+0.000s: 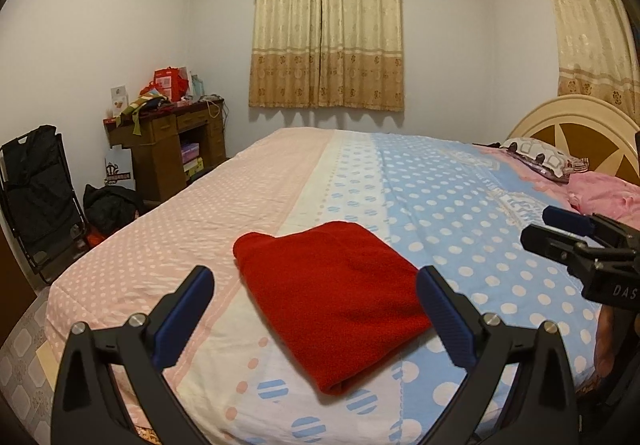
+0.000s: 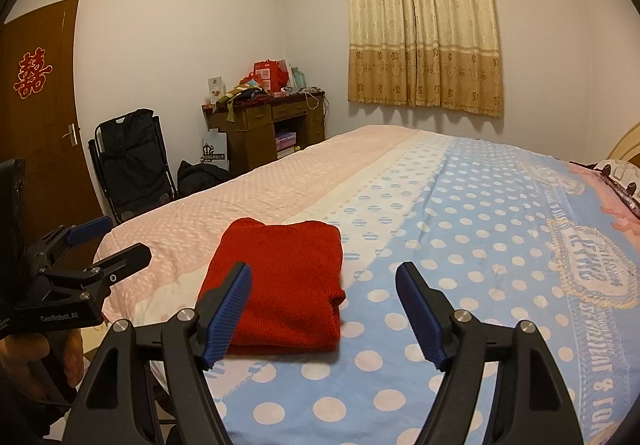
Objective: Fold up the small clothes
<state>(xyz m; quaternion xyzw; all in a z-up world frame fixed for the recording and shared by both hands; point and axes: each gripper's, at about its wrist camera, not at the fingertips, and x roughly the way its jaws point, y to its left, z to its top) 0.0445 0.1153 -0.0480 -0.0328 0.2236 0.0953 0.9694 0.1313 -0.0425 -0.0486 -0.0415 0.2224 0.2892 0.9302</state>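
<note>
A red knitted garment (image 1: pixel 332 297) lies folded into a compact rectangle on the polka-dot bedspread (image 1: pixel 460 213); it also shows in the right wrist view (image 2: pixel 280 285). My left gripper (image 1: pixel 316 281) is open and empty, held above the garment's near side, its blue fingers either side of it. My right gripper (image 2: pixel 324 277) is open and empty, just right of the garment; it also shows at the left wrist view's right edge (image 1: pixel 560 229). The left gripper appears at the right wrist view's left edge (image 2: pixel 108 241).
The bed (image 2: pixel 480 205) fills the foreground, with a headboard (image 1: pixel 576 133), a pillow (image 1: pixel 540 157) and pink cloth (image 1: pixel 600 193) at the right. A cluttered wooden desk (image 1: pixel 176 141), a black folding chair (image 1: pixel 36 197) and a door (image 2: pixel 40 105) stand beyond the bed's left side.
</note>
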